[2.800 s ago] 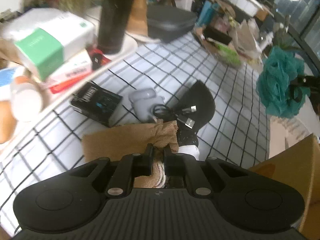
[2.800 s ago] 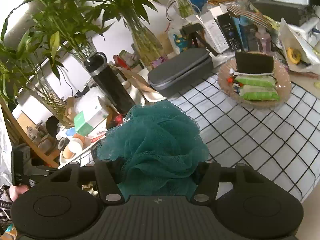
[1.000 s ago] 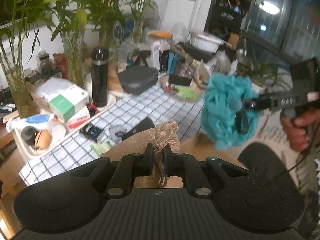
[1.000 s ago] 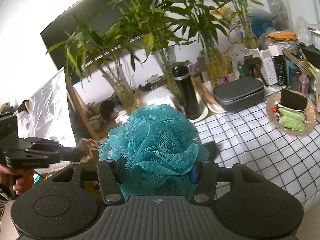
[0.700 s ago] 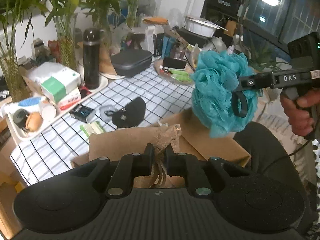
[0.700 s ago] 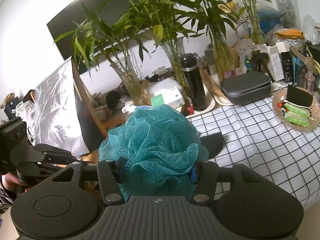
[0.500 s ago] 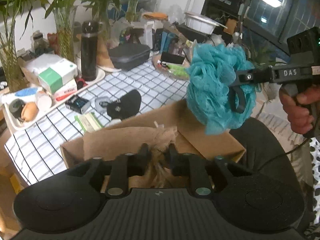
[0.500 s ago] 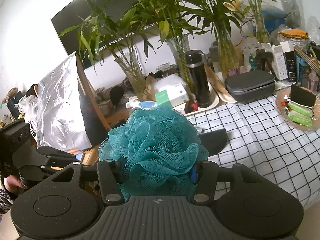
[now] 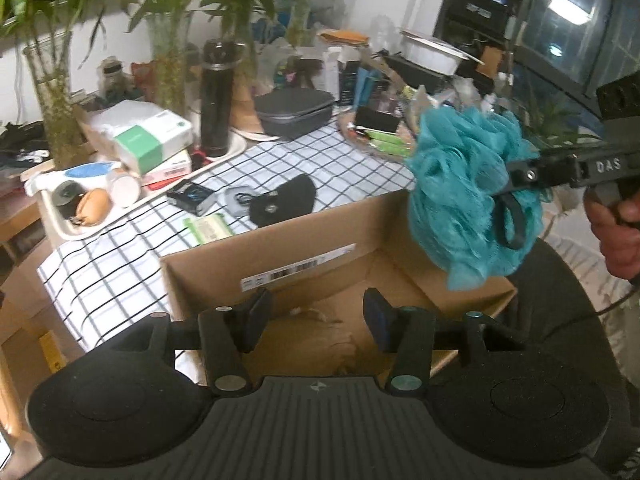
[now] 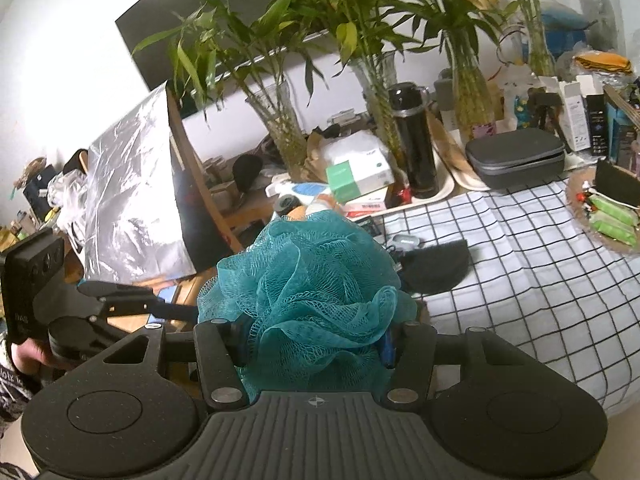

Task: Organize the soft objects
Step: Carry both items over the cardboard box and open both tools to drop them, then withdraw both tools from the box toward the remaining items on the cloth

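Note:
A brown cardboard box stands open below the checked table. My left gripper hovers over it, its jaws opening, and nothing is between them. A tan burlap pouch lies on the box floor just beneath. My right gripper is shut on a teal mesh bath pouf. In the left wrist view the bath pouf hangs above the box's right far corner, held by the right gripper. A black soft pouch lies on the checked tablecloth.
The table holds a grey zip case, a black flask, a white tray of small items, boxes and a plate of green packets. Bamboo in glass vases lines the back. A foil-wrapped board leans at the left.
My left gripper let go of the burlap pouch, which dropped into the box, and its jaws spread apart. The right gripper brought the teal pouf closer over the box.

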Tool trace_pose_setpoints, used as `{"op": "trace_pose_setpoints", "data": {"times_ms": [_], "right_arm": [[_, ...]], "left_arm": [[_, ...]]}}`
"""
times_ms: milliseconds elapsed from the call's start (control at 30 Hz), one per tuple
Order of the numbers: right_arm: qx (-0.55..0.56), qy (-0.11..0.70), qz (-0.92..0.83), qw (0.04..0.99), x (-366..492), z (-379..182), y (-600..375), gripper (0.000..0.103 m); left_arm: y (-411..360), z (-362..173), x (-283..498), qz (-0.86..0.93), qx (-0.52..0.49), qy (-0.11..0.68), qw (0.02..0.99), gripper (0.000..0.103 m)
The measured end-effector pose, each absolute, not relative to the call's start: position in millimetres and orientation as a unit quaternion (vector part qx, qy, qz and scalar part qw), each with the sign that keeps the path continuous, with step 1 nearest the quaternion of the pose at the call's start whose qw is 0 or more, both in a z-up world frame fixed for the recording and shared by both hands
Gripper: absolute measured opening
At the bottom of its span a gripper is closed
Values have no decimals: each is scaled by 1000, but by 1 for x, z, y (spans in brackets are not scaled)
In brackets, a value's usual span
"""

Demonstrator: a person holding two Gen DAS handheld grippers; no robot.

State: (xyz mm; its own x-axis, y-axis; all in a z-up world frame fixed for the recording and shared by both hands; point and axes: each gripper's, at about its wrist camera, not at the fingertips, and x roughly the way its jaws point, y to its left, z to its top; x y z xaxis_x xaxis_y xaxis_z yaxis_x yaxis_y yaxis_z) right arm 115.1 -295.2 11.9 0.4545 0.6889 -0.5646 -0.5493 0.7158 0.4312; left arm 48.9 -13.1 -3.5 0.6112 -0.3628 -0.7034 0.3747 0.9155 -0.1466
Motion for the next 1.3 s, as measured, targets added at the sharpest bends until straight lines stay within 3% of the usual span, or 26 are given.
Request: {"op": "trace_pose_setpoints", "data": {"times_ms": [333, 500, 667, 1233, 1300], "right_arm": [[49, 382, 391, 836, 111, 4, -267, 60], [4, 381, 391, 837, 109, -4, -248, 90], [15, 380, 367, 849, 113, -7, -254, 103], [4, 410, 293, 864, 118, -24, -281, 103], [3, 411, 289, 865, 119, -24, -282, 103]], "left_arm": [[-1, -4, 50, -173, 6, 394, 903, 50], [2, -4, 51, -167, 4, 394, 904, 50], [5, -6, 52, -156, 8, 397, 904, 50], [10, -5, 62, -127, 13, 401, 907, 51], [11, -5, 63, -124, 12, 400, 908, 63]]}}
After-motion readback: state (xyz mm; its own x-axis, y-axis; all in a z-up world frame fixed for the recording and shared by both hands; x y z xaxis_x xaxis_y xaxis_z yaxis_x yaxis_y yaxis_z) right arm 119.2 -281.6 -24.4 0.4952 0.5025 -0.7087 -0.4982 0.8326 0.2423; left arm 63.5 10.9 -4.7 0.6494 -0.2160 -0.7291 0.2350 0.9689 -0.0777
